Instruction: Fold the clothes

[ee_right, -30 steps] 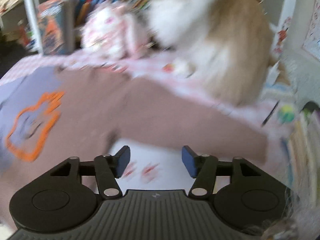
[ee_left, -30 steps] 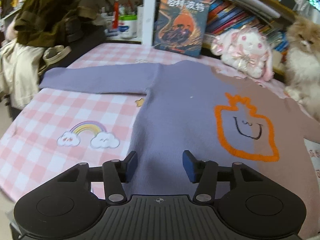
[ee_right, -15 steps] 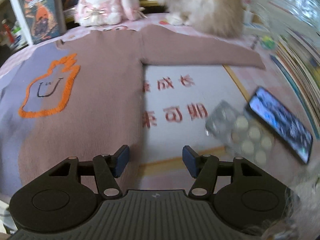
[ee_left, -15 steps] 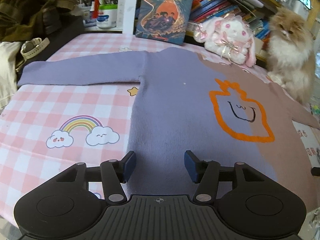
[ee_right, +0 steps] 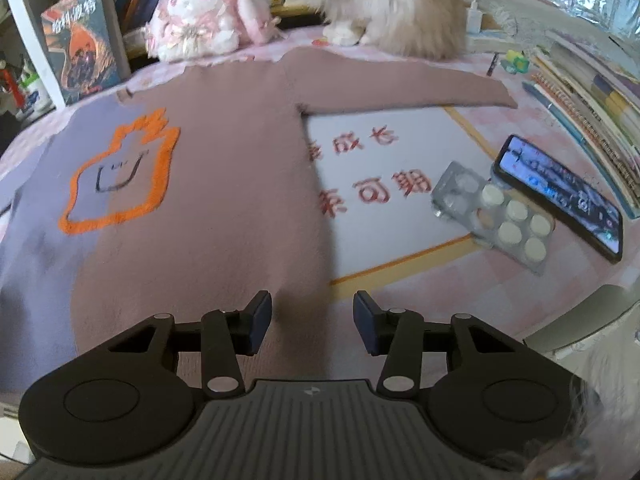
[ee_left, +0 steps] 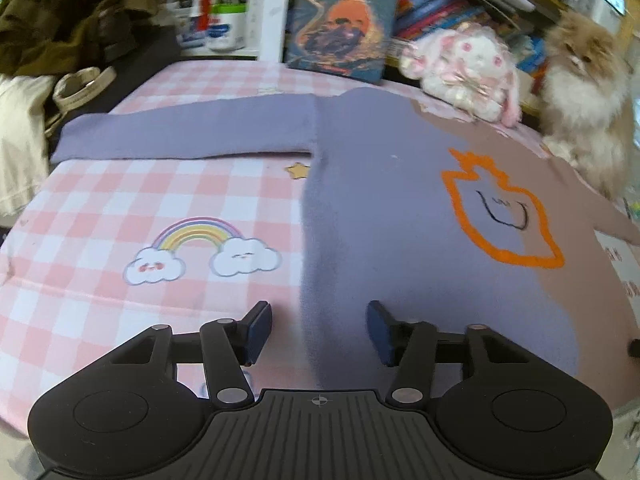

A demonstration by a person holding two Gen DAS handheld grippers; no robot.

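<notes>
A sweater, purple on its left half (ee_left: 380,208) and brown on its right half (ee_right: 224,184), lies flat on the table with both sleeves spread out and an orange outlined face on the chest. My left gripper (ee_left: 319,330) is open and empty, over the sweater's lower left hem edge. My right gripper (ee_right: 312,322) is open and empty, over the lower right hem corner.
A pink checked tablecloth (ee_left: 120,200) covers the table. A cat (ee_left: 584,92) and a plush rabbit (ee_left: 464,72) sit at the back beside a book (ee_left: 340,20). A phone (ee_right: 560,196) and a pill blister pack (ee_right: 496,216) lie at the right. Piled clothes (ee_left: 48,12) are at far left.
Both grippers have dropped closer to the sweater's bottom hem. The right gripper swung left so that the hem corner sits between its fingers. Both stay open.
</notes>
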